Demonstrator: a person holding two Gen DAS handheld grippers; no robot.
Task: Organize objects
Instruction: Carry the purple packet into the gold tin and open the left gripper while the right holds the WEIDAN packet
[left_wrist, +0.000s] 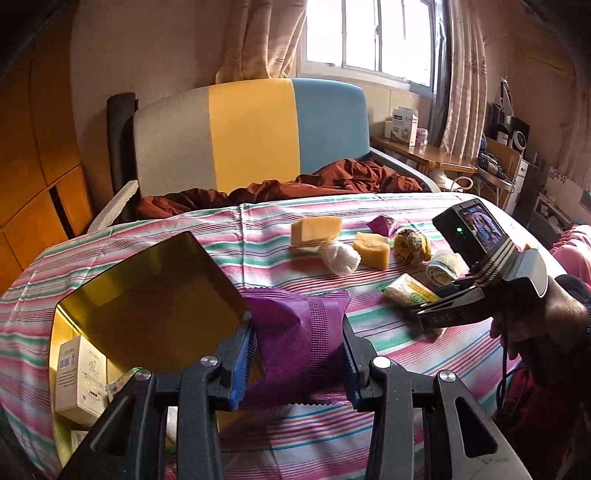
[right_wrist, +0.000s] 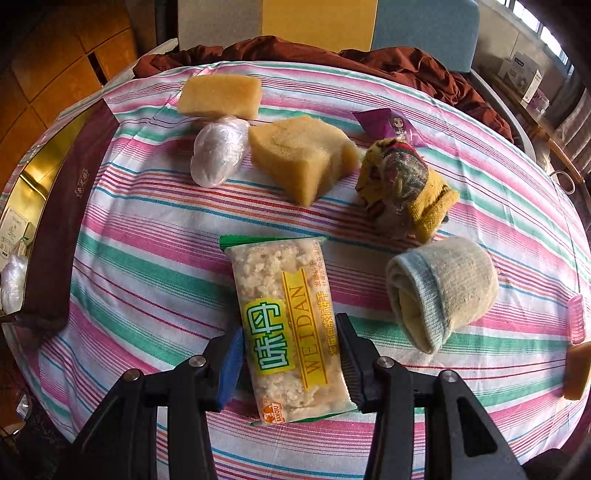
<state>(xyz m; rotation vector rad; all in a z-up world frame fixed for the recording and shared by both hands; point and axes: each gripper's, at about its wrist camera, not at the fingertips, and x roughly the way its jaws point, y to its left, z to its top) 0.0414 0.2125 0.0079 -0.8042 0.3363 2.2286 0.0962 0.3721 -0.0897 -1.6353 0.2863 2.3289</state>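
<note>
My left gripper (left_wrist: 299, 354) is shut on a purple snack packet (left_wrist: 295, 343), held above the striped cloth beside an open gold-lined box (left_wrist: 147, 295). My right gripper (right_wrist: 291, 362) straddles a clear Weidan cracker packet (right_wrist: 288, 325) lying on the cloth; its pads touch the packet's sides. The right gripper also shows in the left wrist view (left_wrist: 432, 314) over that packet (left_wrist: 410, 291). Behind lie two yellow sponges (right_wrist: 221, 96) (right_wrist: 303, 155), a white plastic-wrapped ball (right_wrist: 219, 151), a yellow patterned sock bundle (right_wrist: 402, 184), a rolled pale sock (right_wrist: 443, 291) and a second purple packet (right_wrist: 388, 123).
The box holds a cream carton (left_wrist: 79, 376) and small items. Its dark red lid edge (right_wrist: 66, 221) shows at the left in the right wrist view. A brown blanket (left_wrist: 295, 184) and a striped headboard (left_wrist: 251, 133) are behind. A pink item (right_wrist: 576, 317) lies at the right edge.
</note>
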